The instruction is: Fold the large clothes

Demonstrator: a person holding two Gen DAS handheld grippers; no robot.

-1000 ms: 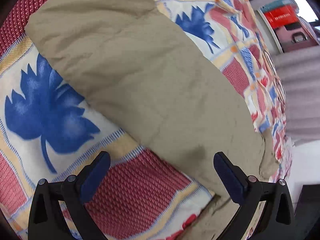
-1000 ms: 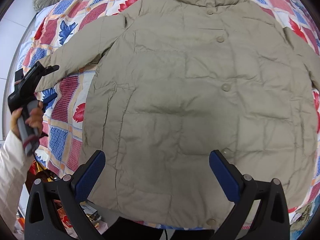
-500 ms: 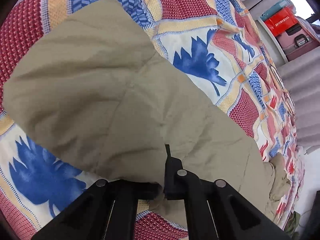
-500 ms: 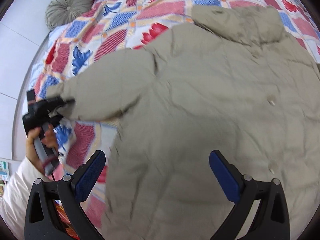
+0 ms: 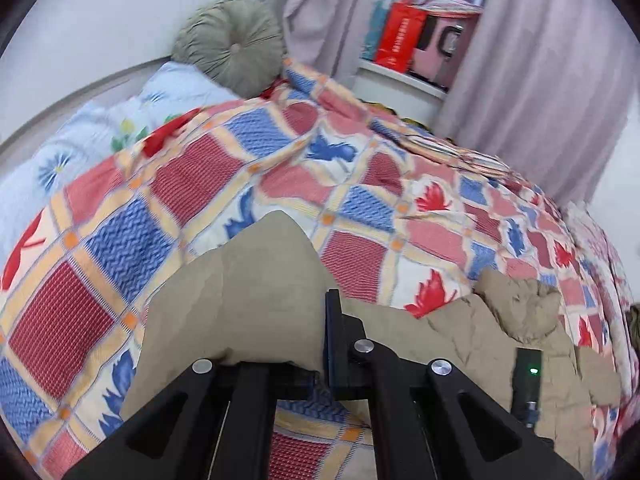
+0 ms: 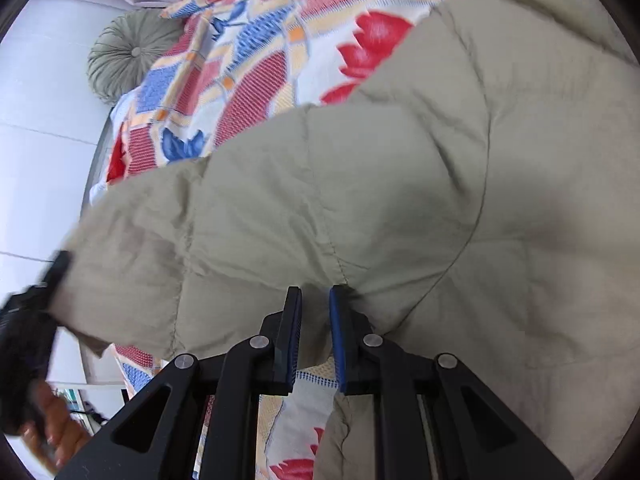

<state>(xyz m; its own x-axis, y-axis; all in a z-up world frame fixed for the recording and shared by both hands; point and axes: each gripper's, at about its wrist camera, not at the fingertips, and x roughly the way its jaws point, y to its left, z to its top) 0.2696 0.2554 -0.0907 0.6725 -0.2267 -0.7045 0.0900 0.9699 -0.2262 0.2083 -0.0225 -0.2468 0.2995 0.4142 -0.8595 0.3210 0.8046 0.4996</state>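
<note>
Two grippers on one khaki coat, spread over a patchwork quilt.

Left wrist view: the left gripper is clamped tight on the sleeve end, lifted off the quilt; a round cushion sits by the wall. Right wrist view: the right gripper is closing, coat fabric bunched between its blue pads near the armpit seam.

Both wrist views close over coat – shared bed
</note>
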